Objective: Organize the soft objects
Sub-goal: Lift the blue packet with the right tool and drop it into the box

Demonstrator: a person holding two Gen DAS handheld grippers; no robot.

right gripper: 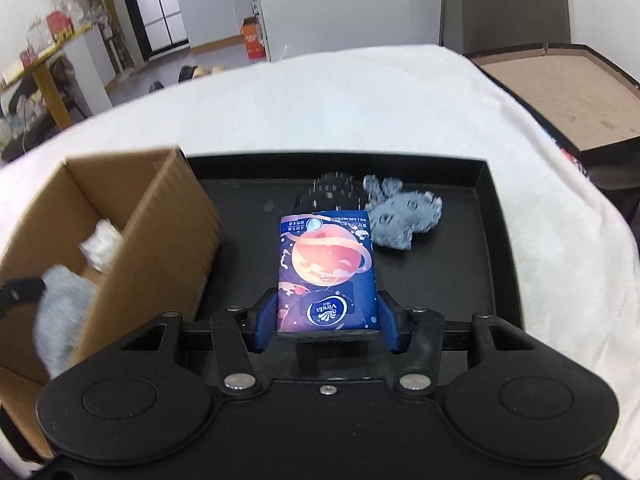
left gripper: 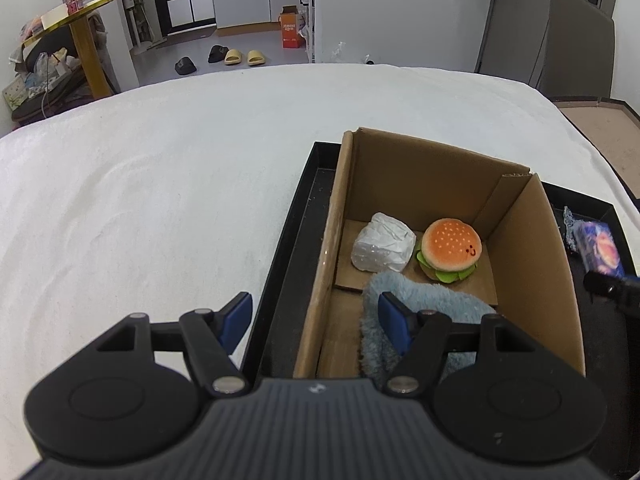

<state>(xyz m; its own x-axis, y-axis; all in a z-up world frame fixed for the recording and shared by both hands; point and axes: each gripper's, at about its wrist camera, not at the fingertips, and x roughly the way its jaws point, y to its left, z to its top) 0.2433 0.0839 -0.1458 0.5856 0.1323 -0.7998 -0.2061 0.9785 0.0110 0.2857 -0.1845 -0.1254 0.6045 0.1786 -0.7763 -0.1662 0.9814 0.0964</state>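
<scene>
Tissue pack [right gripper: 327, 272] between right hand-held gripper [right gripper: 327, 322] fingers

Left wrist: close above the cardboard box [left gripper: 420, 184], facing forward. Right wrist: close over the black tray [right gripper: 500, 216]. Shared: box, tray.

A: The box [left gripper: 516, 280] is plain brown corrugated cardboard, matt, with raw cut edges. The tray [right gripper: 500, 240] under it looks like matt black board.

B: And the soft things?

A: The blue cloth [left gripper: 436, 300] is fluffy, long-piled fleece. The burger toy [left gripper: 450, 250] is short plush. The white packet [left gripper: 382, 248] is crinkled plastic film.

B: The tissue pack [right gripper: 326, 272]?

A: Glossy printed plastic wrap, smooth. The tongs [right gripper: 326, 326] are matt black plastic with blue pads [right gripper: 266, 322] and shiny metal pins. The bed cover [left gripper: 160, 200] is white, nubbly cloth.
</scene>
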